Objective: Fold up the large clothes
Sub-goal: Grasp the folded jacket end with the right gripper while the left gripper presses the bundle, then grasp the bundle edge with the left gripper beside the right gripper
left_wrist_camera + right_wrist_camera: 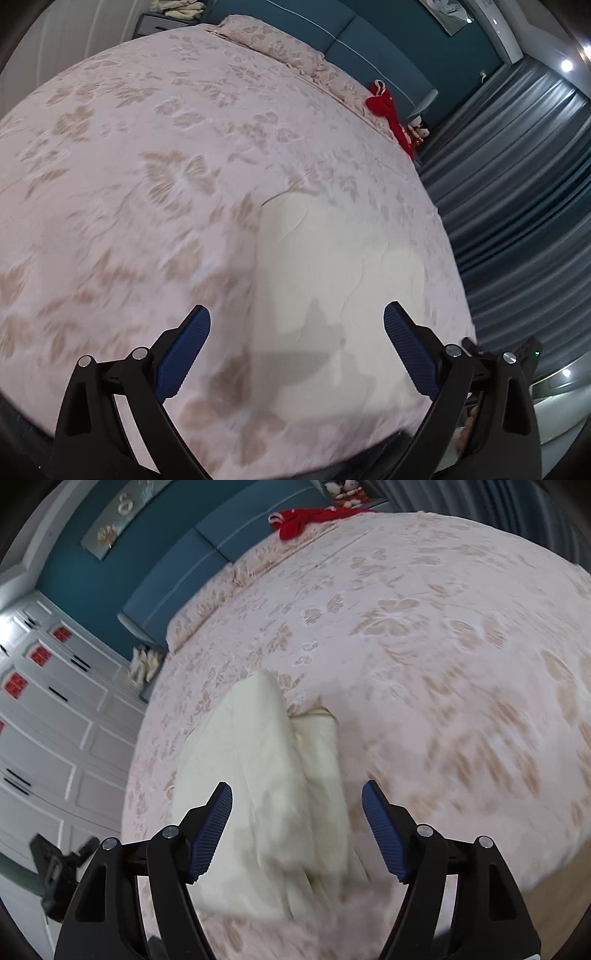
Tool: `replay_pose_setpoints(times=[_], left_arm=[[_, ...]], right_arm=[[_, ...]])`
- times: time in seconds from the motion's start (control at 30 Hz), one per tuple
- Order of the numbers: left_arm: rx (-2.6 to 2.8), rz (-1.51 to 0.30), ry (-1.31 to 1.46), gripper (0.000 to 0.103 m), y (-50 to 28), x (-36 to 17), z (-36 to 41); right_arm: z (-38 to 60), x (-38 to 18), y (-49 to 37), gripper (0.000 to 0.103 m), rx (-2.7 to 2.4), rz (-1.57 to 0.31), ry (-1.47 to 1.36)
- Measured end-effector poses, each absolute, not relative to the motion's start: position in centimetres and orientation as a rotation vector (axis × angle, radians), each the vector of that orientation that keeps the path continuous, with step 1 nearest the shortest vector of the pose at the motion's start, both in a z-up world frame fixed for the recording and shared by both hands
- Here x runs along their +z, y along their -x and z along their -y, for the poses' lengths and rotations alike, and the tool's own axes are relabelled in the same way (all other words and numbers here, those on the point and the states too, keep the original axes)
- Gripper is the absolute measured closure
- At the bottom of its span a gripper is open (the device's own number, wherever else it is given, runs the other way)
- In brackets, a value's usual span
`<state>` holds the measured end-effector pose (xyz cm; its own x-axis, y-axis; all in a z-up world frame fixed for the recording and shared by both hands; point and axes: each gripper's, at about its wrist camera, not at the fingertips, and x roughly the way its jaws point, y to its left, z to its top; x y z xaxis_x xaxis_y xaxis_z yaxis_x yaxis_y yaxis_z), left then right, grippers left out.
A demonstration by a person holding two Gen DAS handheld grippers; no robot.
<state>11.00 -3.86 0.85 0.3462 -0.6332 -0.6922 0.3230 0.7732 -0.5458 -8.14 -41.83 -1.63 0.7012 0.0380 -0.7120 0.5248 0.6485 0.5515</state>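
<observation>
My left gripper point(297, 325) and right gripper point(297, 801), both spread empty, above a folded cream garment point(273, 794).
Pinching one layer could unravel the fold.

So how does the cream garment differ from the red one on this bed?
The cream garment lies folded near the foot of the bed, right below both open grippers; the red garment sits bunched and unfolded by the headboard. Cream looks larger in view, but it is nearer. Both rest on the floral bedspread, and neither is gripped.

Bare bedspread point(461, 672) lay open from twelve to three o'clock of the folded cream garment point(266, 782); a red garment point(306, 518) blocked the far twelve o'clock edge.
</observation>
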Motion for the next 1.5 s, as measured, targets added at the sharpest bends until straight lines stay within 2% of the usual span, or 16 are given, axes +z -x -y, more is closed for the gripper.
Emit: replay_pose_setpoints(times=[0.1,0.13,0.17,0.2,0.23,0.3,0.43,0.67,0.97,1.1,1.17,1.23,1.3,1.37,1.4,1.5], left_arm=[[-0.627,-1.093,0.301,0.011,-13.3,-0.9,7.1],[-0.639,-1.132,0.281,0.011,-14.2,-2.2,8.7],[-0.624,-1.156,0.263,0.011,-14.7,-3.2,9.5],[-0.625,-1.171,0.257,0.012,-15.0,-4.0,10.1],[-0.627,-1.196,0.236,0.013,-15.4,-5.2,11.3],[-0.616,-1.212,0.201,0.014,-15.8,-6.4,12.6],[-0.625,-1.204,0.162,0.013,-15.8,-7.1,14.0],[-0.615,-1.249,0.145,0.009,-16.3,-9.6,15.7],[-0.597,-1.268,0.159,0.005,-16.2,-13.0,16.1],[-0.595,-1.256,0.155,0.005,-16.1,-13.5,16.2],[-0.600,-1.258,0.152,0.005,-16.2,-13.6,16.0],[-0.599,-1.251,0.143,0.005,-16.2,-13.4,15.9],[-0.595,-1.247,0.134,0.005,-16.1,-13.1,15.8],[-0.588,-1.248,0.124,0.005,-16.0,-12.5,15.7],[-0.583,-1.249,0.114,0.005,-16.0,-12.2,15.7],[-0.576,-1.272,0.117,0.005,-16.1,-12.0,15.7]], right_arm=[[42.3,-3.3,4.3,0.032,-0.306,-0.801,-0.870],[42.2,-4.0,3.2,0.035,-0.311,-0.814,-0.872],[42.2,-4.6,2.6,0.043,-0.311,-0.824,-0.865],[41.6,-5.0,2.1,0.071,-0.301,-0.835,-0.861],[41.3,-5.6,1.2,0.084,-0.280,-0.856,-0.865],[41.3,-6.6,0.6,0.095,-0.261,-0.859,-0.868],[41.7,-6.2,1.6,0.098,-0.340,-0.812,-0.826],[41.9,-10.9,0.5,0.098,-0.413,-0.924,-0.804],[42.4,-13.8,0.2,0.099,-0.390,-0.912,-0.851],[42.7,-13.6,0.9,0.094,-0.369,-0.845,-0.856],[42.2,-12.1,1.7,0.081,-0.401,-0.827,-0.803],[41.8,-10.9,2.0,0.057,-0.438,-0.834,-0.748],[41.7,-10.2,2.4,0.042,-0.475,-0.865,-0.726],[41.7,-9.8,3.0,0.038,-0.476,-0.876,-0.729],[41.8,-9.9,3.1,0.032,-0.478,-0.897,-0.732],[42.3,-11.2,3.2,0.031,-0.439,-0.934,-0.809]])
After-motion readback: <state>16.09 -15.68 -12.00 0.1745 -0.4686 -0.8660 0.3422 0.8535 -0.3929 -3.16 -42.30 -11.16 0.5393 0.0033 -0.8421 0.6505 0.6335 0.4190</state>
